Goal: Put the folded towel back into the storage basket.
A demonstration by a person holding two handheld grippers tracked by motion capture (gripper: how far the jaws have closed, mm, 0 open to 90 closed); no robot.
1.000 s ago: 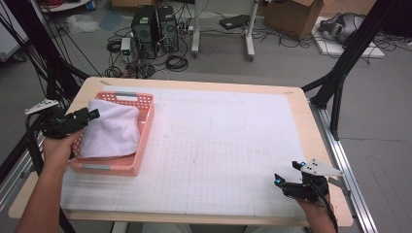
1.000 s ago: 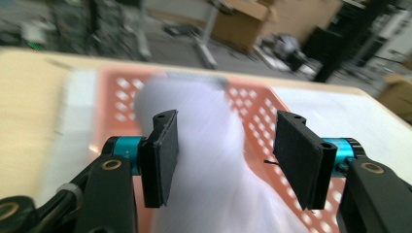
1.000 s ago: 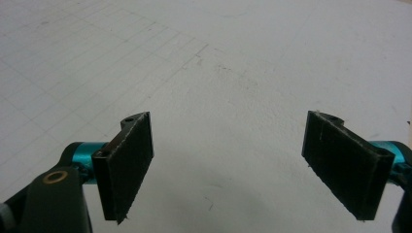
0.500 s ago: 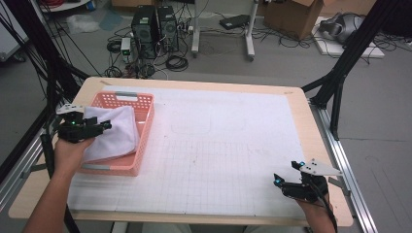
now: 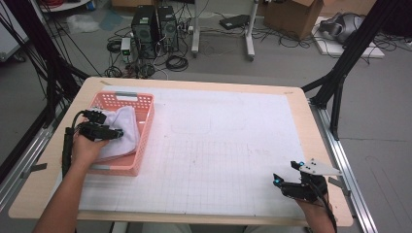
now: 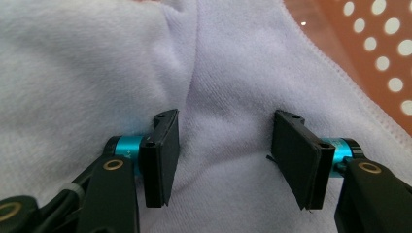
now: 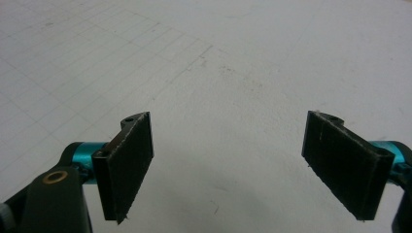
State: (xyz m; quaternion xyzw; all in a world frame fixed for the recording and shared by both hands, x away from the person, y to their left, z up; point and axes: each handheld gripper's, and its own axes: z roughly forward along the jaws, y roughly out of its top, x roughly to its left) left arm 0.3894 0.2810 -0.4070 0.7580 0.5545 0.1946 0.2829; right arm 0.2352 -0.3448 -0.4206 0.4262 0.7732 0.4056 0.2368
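Item: white towel (image 5: 121, 133), heaped loosely in the pink basket (image 5: 145, 127) at the worktop's (image 5: 233, 145) left edge. Its long axis runs roughly near-to-far along the basket; no clear facing.

Left tongs (image 6: 223, 158): spread, a fold of cloth between the pads, apparently set for a pinch; the jaws have just been narrowing.

Right tongs (image 7: 243, 165): released, grasping nothing, parked over the gridded mat (image 7: 204, 58), seemingly waiting.

Lab: computer towers (image 5: 156, 29), floor cables (image 5: 176, 62), black rig frame (image 5: 347, 58) around table (image 5: 194, 83).
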